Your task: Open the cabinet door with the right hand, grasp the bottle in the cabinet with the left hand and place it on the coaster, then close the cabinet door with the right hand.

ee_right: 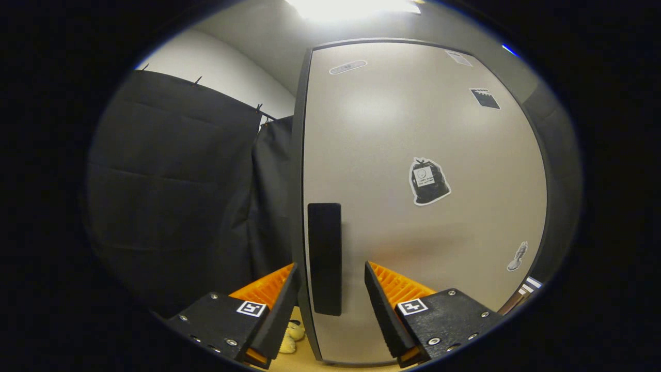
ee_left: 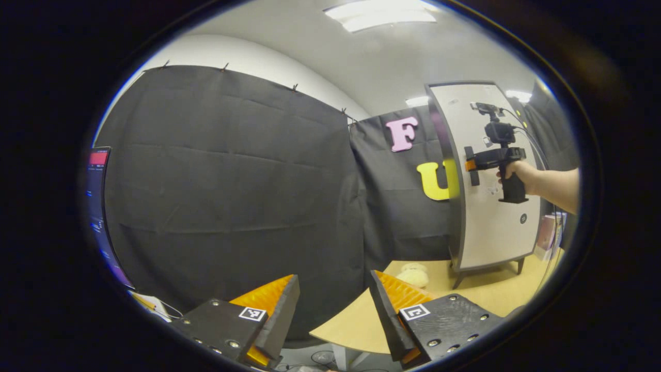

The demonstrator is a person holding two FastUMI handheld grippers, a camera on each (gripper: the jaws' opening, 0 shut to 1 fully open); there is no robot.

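- Left gripper view: the left gripper point(ee_left: 334, 310) is hovering with its fingers spread on nothing, off the wooden table's point(ee_left: 480, 292) near edge. The cabinet point(ee_left: 490, 175) is standing at the far end, the hand-held right gripper point(ee_left: 472, 166) reaching its black handle point(ee_left: 471, 165). A plush toy point(ee_left: 413, 275) is lying beside it.
- Right gripper view: the right gripper point(ee_right: 330, 297) is straddling the door's point(ee_right: 423, 206) handle point(ee_right: 325, 257), fingers apart, not pressing it; the door is sitting closed, stickers point(ee_right: 428, 182) showing.

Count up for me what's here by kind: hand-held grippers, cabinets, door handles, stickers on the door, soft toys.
Hand-held grippers: 2 (left, right)
Cabinets: 1
Door handles: 1
Stickers on the door: 5
Soft toys: 1
Total: 10
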